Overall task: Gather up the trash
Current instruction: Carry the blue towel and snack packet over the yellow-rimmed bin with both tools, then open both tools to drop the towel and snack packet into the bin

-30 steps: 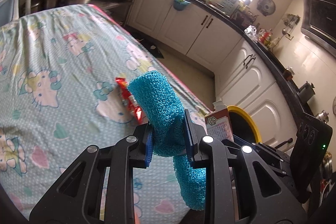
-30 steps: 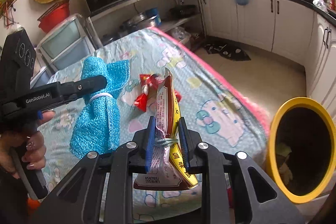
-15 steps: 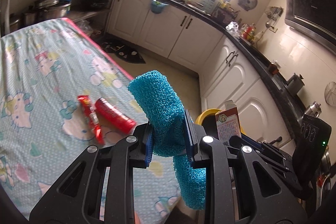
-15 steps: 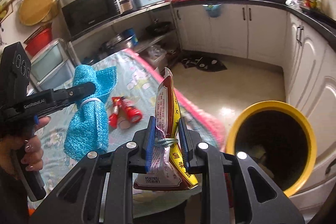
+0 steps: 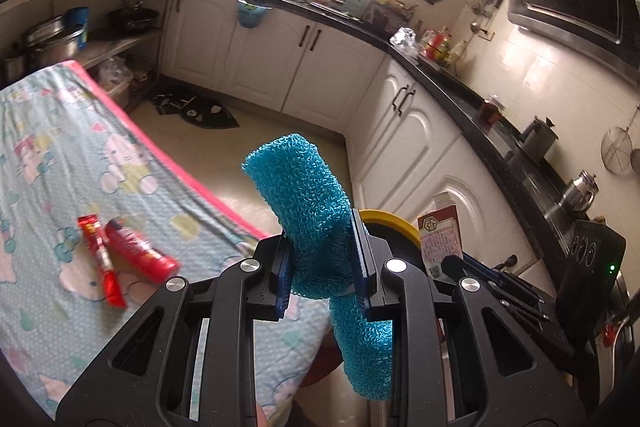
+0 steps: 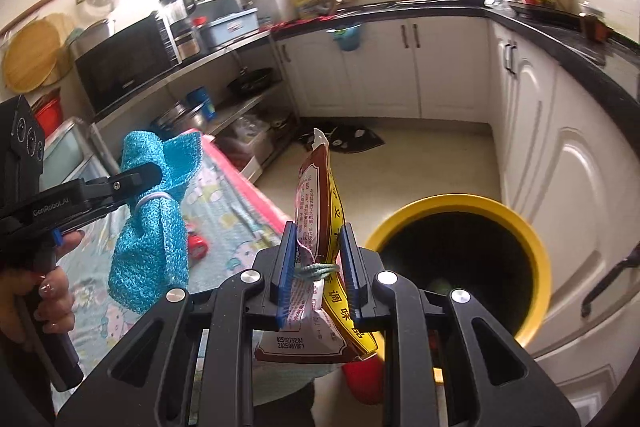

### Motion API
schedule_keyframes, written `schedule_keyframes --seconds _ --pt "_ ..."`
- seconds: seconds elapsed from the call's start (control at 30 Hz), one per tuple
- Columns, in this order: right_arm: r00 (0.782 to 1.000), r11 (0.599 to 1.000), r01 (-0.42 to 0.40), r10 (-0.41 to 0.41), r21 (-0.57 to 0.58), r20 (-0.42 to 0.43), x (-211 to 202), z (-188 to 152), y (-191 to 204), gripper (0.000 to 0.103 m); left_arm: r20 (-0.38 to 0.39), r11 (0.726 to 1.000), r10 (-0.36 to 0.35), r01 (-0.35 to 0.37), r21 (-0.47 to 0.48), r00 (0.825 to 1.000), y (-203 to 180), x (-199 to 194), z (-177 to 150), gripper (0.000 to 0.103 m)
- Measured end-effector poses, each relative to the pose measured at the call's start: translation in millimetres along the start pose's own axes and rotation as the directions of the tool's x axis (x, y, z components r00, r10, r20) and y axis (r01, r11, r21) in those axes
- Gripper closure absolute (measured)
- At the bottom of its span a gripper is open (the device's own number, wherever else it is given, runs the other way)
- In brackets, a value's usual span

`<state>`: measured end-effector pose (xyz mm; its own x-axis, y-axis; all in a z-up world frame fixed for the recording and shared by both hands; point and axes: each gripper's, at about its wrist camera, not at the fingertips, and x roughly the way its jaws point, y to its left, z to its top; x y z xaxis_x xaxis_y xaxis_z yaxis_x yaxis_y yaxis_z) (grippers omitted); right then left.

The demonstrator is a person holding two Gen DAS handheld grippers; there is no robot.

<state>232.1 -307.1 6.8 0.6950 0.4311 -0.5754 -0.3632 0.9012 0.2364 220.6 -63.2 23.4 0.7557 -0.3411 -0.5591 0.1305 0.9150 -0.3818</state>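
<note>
My left gripper (image 5: pixel 322 267) is shut on a folded blue knitted cloth (image 5: pixel 308 203), held in the air past the table's near corner; it also shows in the right wrist view (image 6: pixel 152 223). My right gripper (image 6: pixel 316 267) is shut on a brown and yellow seasoning packet (image 6: pixel 320 211), held just left of a yellow-rimmed trash bin (image 6: pixel 536 251) on the floor. The packet (image 5: pixel 438 239) and the bin's rim (image 5: pixel 388 217) show behind the cloth in the left wrist view. A red tube (image 5: pixel 140 251) and a red wrapper (image 5: pixel 100 259) lie on the table.
The table (image 5: pixel 48 163) has a light cartoon-print cloth with a pink edge. White kitchen cabinets (image 6: pixel 440 67) with a black counter run along the far and right walls. A shelf with a microwave (image 6: pixel 124 63) and pots stands behind the table. A dark mat (image 5: pixel 200 107) lies on the floor.
Both grippers have swung right, away from the table toward the bin. The bin now sits closer to the right gripper. Both grips are unchanged.
</note>
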Motion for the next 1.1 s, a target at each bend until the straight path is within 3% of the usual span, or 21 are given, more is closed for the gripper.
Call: schedule_keyframes --seconds 0.57,1.1 --pt "0.989 0.984 0.134 -0.141 0.117 0.051 -24.1 -2.7 -74.6 0.082 -0.063 0.993 -0.055 0.061 0.102 0.997 -65.8 63.8 3.3 0.083" --pt "0.979 0.964 0.202 -0.197 0.172 -0.045 9.1 -19.3 -118.6 0.082 -0.162 0.985 -0.039 0.066 0.161 0.986 -91.5 137.1 -5.8 0.081"
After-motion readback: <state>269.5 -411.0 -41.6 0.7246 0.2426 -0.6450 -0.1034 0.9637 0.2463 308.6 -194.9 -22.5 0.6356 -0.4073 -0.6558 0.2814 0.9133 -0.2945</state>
